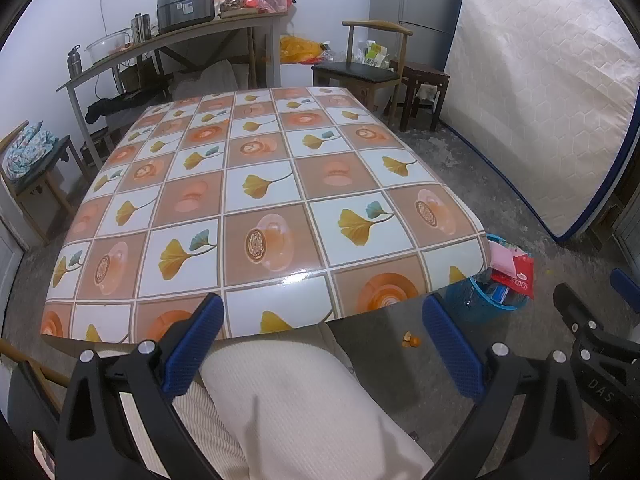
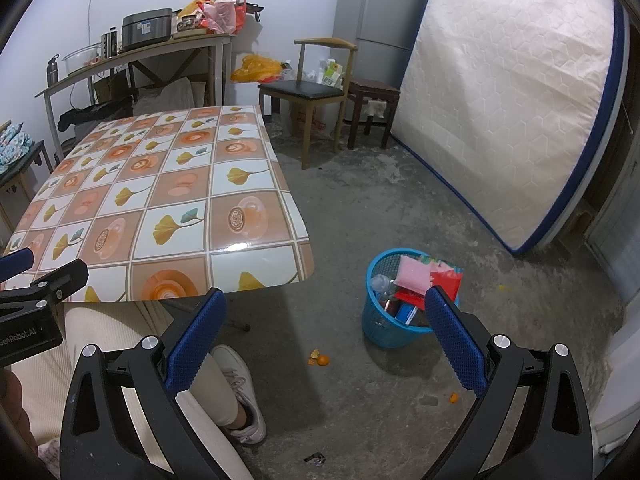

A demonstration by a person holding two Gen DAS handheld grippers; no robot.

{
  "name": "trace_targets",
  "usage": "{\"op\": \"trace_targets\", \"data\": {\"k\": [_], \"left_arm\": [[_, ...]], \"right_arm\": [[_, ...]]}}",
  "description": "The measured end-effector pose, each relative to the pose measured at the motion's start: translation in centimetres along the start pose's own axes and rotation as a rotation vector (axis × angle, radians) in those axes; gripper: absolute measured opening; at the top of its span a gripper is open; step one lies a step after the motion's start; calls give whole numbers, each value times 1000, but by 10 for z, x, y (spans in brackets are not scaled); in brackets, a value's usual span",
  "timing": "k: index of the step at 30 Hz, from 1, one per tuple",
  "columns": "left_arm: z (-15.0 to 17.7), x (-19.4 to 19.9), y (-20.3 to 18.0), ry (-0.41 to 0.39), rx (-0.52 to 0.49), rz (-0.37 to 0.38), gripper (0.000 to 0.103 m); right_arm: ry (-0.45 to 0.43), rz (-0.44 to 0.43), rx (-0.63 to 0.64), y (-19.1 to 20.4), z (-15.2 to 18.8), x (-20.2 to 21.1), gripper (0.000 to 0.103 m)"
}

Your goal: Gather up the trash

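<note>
Below, orange peel (image 2: 319, 359) lies between both released, empty grippers (image 1: 324, 344) (image 2: 326, 338).

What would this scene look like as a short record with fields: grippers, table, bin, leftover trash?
left hand-held gripper: open, holding nothing
right hand-held gripper: open, holding nothing
table: patterned cloth, nothing lying on it
blue trash basket: on the floor right of the table, holding wrappers and a bottle
orange peel: on the floor near the basket
smaller orange scrap: on the floor, further right

The right tongs (image 1: 600, 300) read "DAS"; the left tongs (image 2: 24, 276) read "GenRobot.AI".
</note>
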State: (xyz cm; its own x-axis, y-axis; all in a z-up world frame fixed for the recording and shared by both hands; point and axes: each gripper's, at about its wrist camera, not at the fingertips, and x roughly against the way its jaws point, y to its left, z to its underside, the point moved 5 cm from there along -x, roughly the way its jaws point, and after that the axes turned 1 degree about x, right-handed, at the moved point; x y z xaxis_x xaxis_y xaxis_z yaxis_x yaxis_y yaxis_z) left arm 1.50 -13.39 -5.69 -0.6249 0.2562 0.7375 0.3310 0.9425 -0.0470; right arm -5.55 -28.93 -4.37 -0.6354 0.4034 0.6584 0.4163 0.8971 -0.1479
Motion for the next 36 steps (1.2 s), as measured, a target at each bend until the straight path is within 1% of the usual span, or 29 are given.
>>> {"op": "trace_targets", "data": {"k": [36], "left_arm": [[0,-1,1,3,-1,0,97]], "right_arm": [[-2,0,2,2,-1,-1,95]]}}
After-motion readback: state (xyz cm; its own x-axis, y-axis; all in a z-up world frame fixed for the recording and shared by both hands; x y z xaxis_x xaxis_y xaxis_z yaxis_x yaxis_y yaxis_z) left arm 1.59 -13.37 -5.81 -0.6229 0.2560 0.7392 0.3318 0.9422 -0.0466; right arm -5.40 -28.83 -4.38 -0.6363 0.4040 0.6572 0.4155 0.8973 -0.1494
